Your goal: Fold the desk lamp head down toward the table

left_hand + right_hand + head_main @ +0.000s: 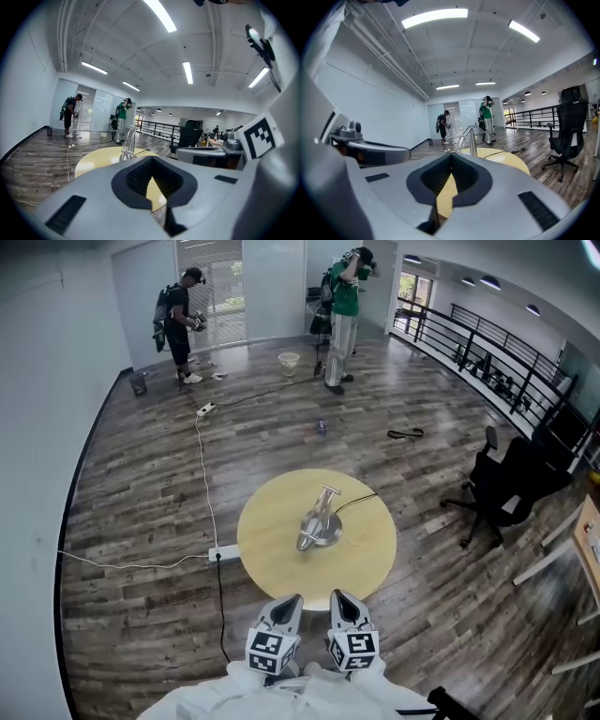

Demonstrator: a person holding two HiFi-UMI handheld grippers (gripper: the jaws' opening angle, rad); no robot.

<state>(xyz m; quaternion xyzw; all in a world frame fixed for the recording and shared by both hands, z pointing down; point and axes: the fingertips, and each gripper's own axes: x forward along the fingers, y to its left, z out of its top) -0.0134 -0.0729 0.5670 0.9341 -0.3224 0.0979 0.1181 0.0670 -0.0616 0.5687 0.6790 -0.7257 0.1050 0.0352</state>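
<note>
A silver desk lamp (317, 521) stands near the middle of the round yellow table (272, 540), its arm slanting up from a round base. The left gripper view shows the lamp (127, 144) ahead on the table top (93, 159); in the right gripper view the lamp (469, 140) stands straight ahead. My left gripper (289, 600) and right gripper (341, 597) hover side by side at the table's near edge, short of the lamp and not touching it. Both are shut and hold nothing: left gripper (151, 160), right gripper (451, 157).
A black cord (358, 500) runs from the lamp off the table's far right. On the wooden floor lie a power strip (223, 553) and a white cable (202, 465). A black office chair (506, 486) stands to the right. Two people (178, 324) (342, 315) stand far back.
</note>
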